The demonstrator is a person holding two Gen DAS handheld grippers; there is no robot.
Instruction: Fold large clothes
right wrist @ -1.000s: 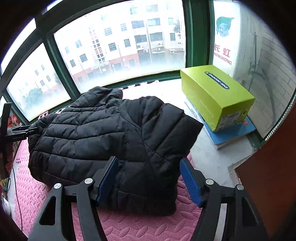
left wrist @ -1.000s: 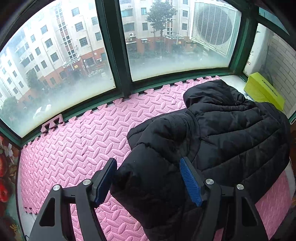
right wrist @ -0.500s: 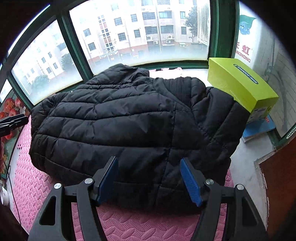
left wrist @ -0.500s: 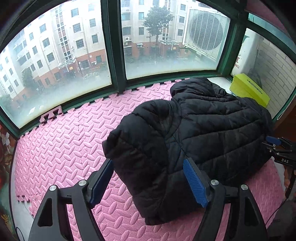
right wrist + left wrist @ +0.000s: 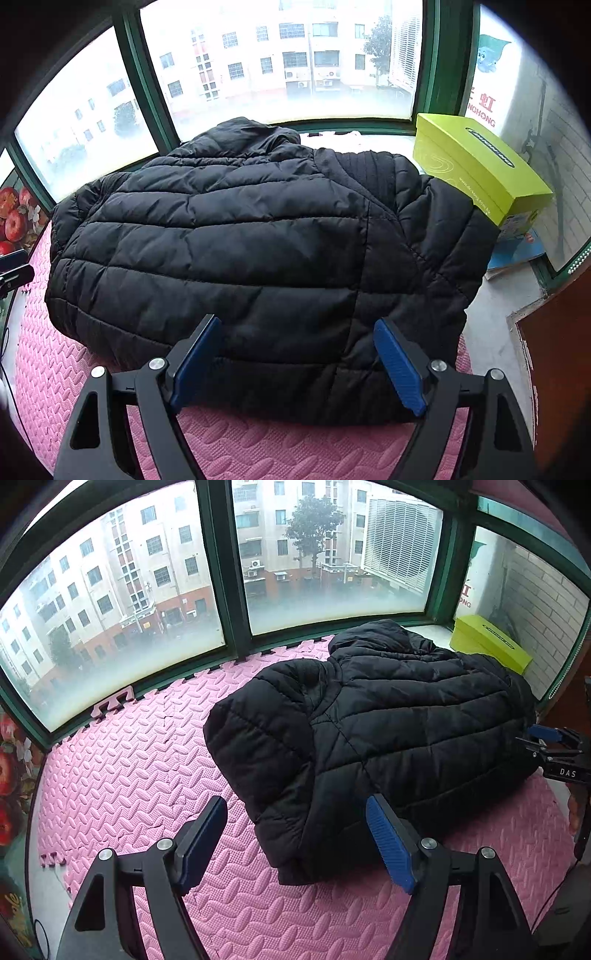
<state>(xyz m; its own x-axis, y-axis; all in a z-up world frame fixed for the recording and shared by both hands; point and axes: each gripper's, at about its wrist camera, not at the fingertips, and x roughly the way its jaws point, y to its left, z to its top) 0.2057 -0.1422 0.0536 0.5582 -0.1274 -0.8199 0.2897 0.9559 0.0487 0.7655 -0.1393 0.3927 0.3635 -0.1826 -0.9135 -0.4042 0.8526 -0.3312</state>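
A black quilted puffer jacket (image 5: 388, 720) lies in a bulky heap on the pink foam mat (image 5: 129, 775), hood toward the window. It also fills the right wrist view (image 5: 240, 251). My left gripper (image 5: 295, 834) is open and empty, just short of the jacket's near left sleeve end. My right gripper (image 5: 295, 358) is open and empty, its fingers at the jacket's near hem without holding it. The right gripper also shows at the far right of the left wrist view (image 5: 550, 746).
A lime-green box (image 5: 476, 166) stands on a blue book (image 5: 517, 254) at the right, touching the jacket's sleeve. Green window frames (image 5: 218, 572) curve round the back. A brick wall (image 5: 535, 620) and a brown door edge (image 5: 554, 350) close the right side.
Both grippers have drawn back from the jacket and stayed open. The sleeve ends that stood up between the fingers a second ago now lie down on the jacket and mat.
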